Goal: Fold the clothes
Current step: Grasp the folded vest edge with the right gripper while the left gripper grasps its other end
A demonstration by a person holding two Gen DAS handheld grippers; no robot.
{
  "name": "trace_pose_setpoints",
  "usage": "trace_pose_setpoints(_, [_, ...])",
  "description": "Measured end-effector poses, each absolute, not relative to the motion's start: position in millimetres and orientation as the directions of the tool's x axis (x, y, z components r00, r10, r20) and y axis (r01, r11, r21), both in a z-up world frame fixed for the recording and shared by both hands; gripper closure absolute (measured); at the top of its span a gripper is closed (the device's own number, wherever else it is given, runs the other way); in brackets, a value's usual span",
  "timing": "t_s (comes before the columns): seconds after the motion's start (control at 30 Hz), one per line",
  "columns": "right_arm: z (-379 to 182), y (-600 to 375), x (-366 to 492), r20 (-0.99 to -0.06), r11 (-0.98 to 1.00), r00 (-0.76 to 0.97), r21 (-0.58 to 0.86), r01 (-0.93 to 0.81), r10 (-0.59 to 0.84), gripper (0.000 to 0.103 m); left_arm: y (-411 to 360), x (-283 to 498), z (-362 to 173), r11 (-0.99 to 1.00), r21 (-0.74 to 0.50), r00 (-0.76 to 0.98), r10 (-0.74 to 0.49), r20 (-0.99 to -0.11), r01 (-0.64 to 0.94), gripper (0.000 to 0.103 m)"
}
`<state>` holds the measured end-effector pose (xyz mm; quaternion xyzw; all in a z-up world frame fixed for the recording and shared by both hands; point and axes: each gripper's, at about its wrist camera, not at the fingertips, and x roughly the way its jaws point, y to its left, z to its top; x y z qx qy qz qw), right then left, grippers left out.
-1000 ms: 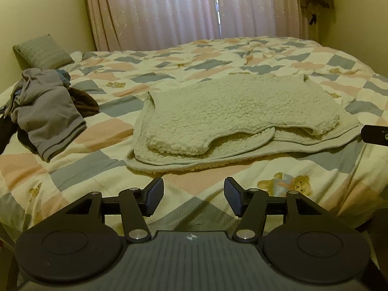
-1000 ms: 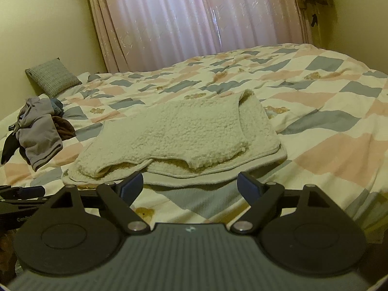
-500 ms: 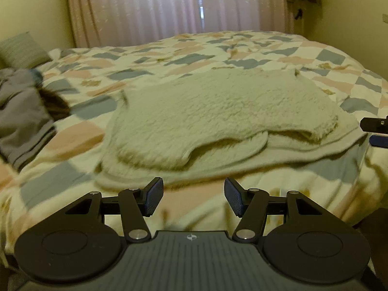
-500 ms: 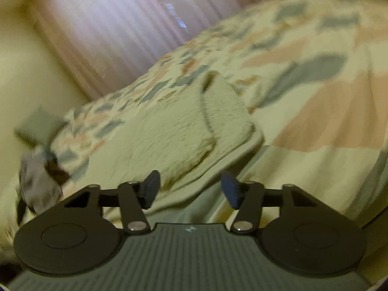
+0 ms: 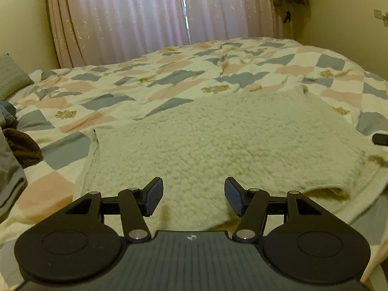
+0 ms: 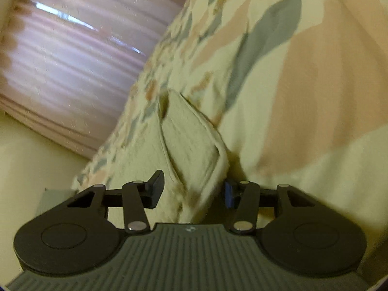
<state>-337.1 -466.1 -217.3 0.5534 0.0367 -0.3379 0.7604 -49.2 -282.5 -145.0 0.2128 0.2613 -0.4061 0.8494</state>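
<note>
Both grippers neared the fleece garment [image 5: 230, 140] (lying crosswise); left jaws apart, right's closing astride its edge.

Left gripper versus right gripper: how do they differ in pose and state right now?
The left gripper sits level, jaws apart over the fleece garment; the right gripper is rolled sideways. The right's jaws have just been closing and straddle the garment's corner; the left's frame only open fleece. Neither visibly clamps it.
</note>
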Motion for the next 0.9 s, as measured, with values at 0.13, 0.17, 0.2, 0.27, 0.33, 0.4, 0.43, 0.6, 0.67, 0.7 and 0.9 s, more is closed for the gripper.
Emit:
trace_pose_setpoints(0.13, [-213.1, -459.7, -333.0, -0.383, 0.201, 0.78, 0.822, 0.532, -0.495, 0.073, -279.3, -34.9, -153.2, 0.595, 0.149, 0.541, -0.561, -0.627, 0.789, 0.044])
trace_pose_setpoints(0.17, [-210.9, -457.6, -332.0, -0.364, 0.217, 0.788, 0.827, 0.519, -0.496, 0.073, -277.0, -32.4, -154.0, 0.599, 0.149, 0.543, -0.557, -0.628, 0.787, 0.044])
trace_pose_setpoints(0.2, [-208.2, -455.6, -329.5, -0.365, 0.233, 0.788, 0.818, 0.525, -0.495, 0.073, -273.8, -30.2, -155.5, 0.605, 0.147, 0.546, -0.553, -0.63, 0.783, 0.044])
trace_pose_setpoints(0.27, [-206.7, -457.0, -320.4, -0.433, 0.245, 0.758, 0.765, 0.595, -0.488, 0.073, -267.9, -25.6, -155.8, 0.616, 0.131, 0.543, -0.55, -0.635, 0.777, 0.044])
trace_pose_setpoints(0.33, [-216.5, -463.4, -316.1, -0.494, 0.195, 0.73, 0.749, 0.633, -0.472, 0.074, -261.2, -21.5, -154.9, 0.629, 0.111, 0.541, -0.549, -0.638, 0.769, 0.044])
trace_pose_setpoints(0.4, [-220.3, -465.7, -315.9, -0.498, 0.164, 0.726, 0.761, 0.628, -0.474, 0.075, -253.9, -18.2, -153.5, 0.642, 0.093, 0.54, -0.548, -0.639, 0.761, 0.044])
trace_pose_setpoints(0.43, [-220.9, -465.8, -314.9, -0.495, 0.159, 0.726, 0.763, 0.626, -0.478, 0.074, -250.2, -16.7, -152.9, 0.648, 0.089, 0.542, -0.545, -0.639, 0.756, 0.044])
trace_pose_setpoints(0.6, [-216.5, -466.7, -300.5, -0.474, 0.221, 0.737, 0.748, 0.626, -0.481, 0.076, -236.0, -9.1, -152.9, 0.664, 0.062, 0.54, -0.545, -0.642, 0.745, 0.044])
trace_pose_setpoints(0.67, [-217.7, -466.4, -298.3, -0.483, 0.219, 0.732, 0.742, 0.633, -0.48, 0.081, -234.7, -6.8, -155.9, 0.666, 0.058, 0.534, -0.539, -0.652, 0.743, 0.044])
trace_pose_setpoints(0.7, [-217.9, -466.4, -299.0, -0.479, 0.212, 0.736, 0.751, 0.626, -0.478, 0.08, -234.6, -7.0, -156.0, 0.669, 0.057, 0.535, -0.537, -0.652, 0.741, 0.044])
trace_pose_setpoints(0.9, [-214.2, -466.9, -294.7, -0.439, 0.22, 0.768, 0.784, 0.581, -0.466, 0.051, -256.6, -16.4, -135.2, 0.578, -0.002, 0.466, -0.659, -0.59, 0.816, 0.042])
